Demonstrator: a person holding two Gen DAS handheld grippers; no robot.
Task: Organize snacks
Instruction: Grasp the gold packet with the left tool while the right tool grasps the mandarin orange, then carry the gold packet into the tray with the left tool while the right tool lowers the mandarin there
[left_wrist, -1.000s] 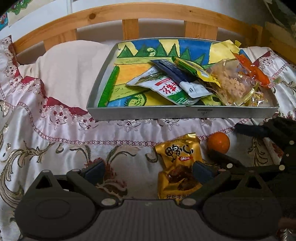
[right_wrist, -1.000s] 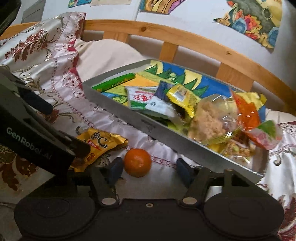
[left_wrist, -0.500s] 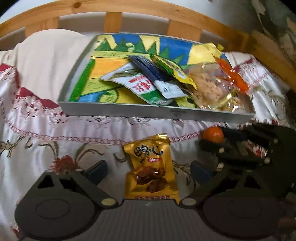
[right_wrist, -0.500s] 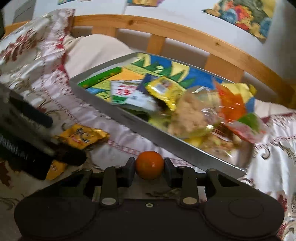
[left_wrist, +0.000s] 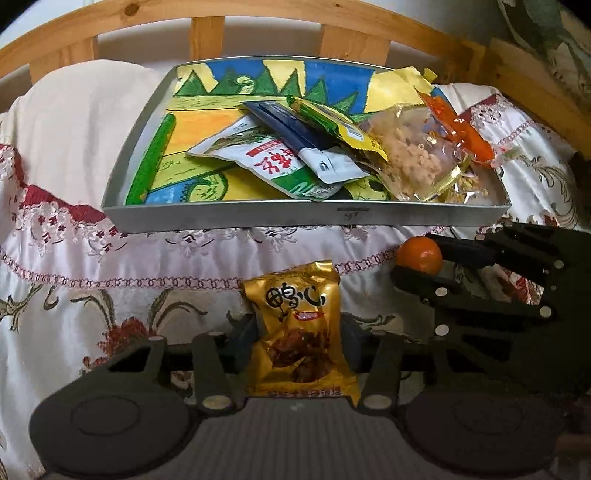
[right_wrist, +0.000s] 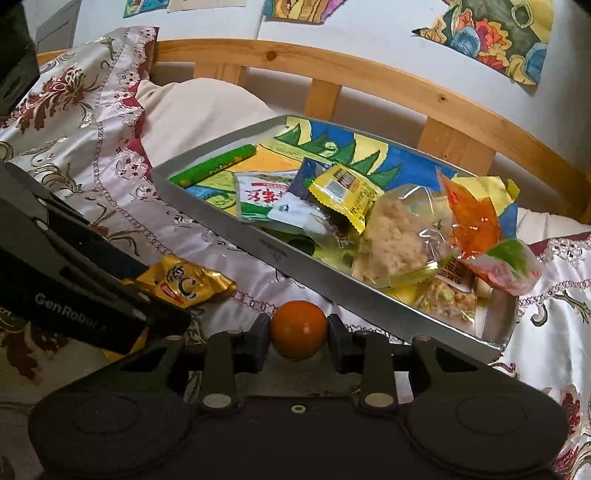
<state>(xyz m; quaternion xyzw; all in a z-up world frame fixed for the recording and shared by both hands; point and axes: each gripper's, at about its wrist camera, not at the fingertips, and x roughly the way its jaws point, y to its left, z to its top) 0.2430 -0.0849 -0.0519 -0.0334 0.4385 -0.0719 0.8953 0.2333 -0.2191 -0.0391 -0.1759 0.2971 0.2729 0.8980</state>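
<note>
- Gold foil packet (left_wrist: 301, 338), bottom centre, sits between the left gripper (left_wrist: 295, 339)'s closed-in jaws; slick foil could slide free.
- Orange (right_wrist: 298, 328), bottom centre, is clamped by the right gripper (right_wrist: 298, 330); round, it may roll out short of the tray (right_wrist: 332, 273).

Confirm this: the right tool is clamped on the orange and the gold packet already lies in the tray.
Not quite. The right tool does clamp the orange, but the left wrist view shows the gold packet on the cloth before the tray, between the left tool's fingers.
</note>
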